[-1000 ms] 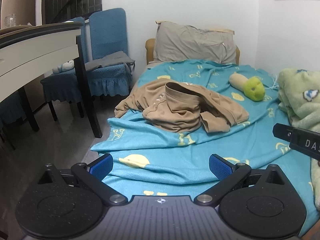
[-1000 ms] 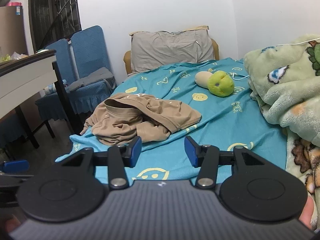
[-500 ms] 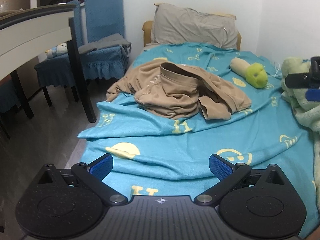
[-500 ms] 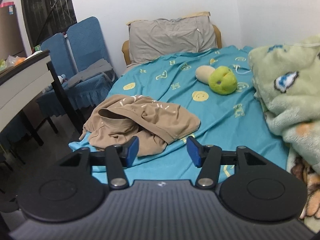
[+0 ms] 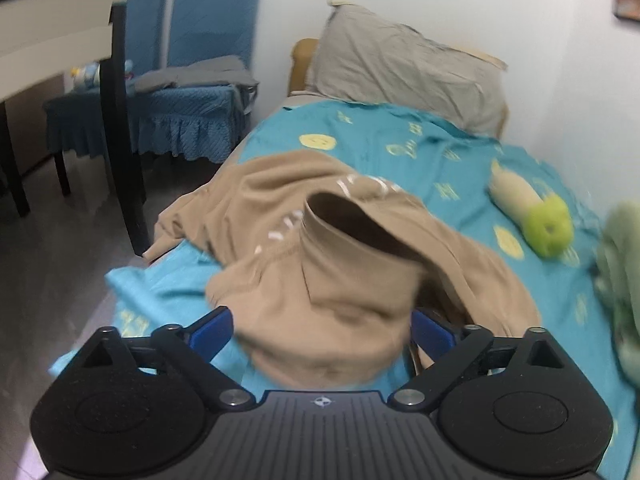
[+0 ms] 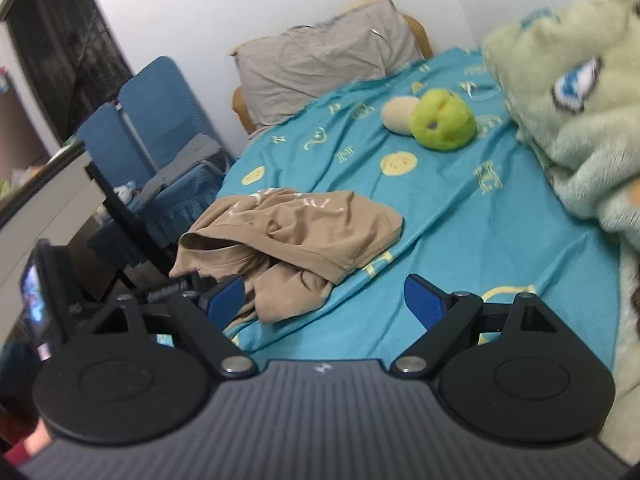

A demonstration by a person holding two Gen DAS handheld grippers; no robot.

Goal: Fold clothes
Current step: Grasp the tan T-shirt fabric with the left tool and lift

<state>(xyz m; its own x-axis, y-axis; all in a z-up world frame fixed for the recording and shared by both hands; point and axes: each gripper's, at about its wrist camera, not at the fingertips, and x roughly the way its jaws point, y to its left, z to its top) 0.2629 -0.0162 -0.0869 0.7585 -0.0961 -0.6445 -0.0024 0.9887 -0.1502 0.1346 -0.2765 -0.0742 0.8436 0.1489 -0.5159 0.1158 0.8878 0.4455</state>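
Your left gripper (image 5: 322, 330) sits right at the near hem of the tan garment (image 5: 340, 264), its blue-padded fingers (image 5: 210, 328) spread wide with a rumpled lobe of cloth bulging between them; nothing is pinched. Your right gripper (image 6: 324, 300) is likewise spread, one pad (image 6: 226, 296) next to the garment's near corner, the other over bare bedsheet (image 6: 460, 216), and the tip of the left tool shows just beside its left finger. The garment lies crumpled on the near left part of the bed, one edge spilling over the mattress side toward the floor. In the right wrist view its long axis runs roughly from that left edge toward the middle of the bed; which end is which you cannot tell from the heap. A ribbed band stands up as an open, dark-mouthed loop facing you, and pale printed marks cross the upper folds. The fabric is soft, matte knit with a stitched hem. Beyond it lie a green and cream plush toy (image 6: 440, 120), a fluffy pale green blanket (image 6: 572, 92) at the right, a wrinkled grey pillow (image 5: 404, 76) at the headboard, and blue-covered chairs (image 5: 192, 60) at the left.
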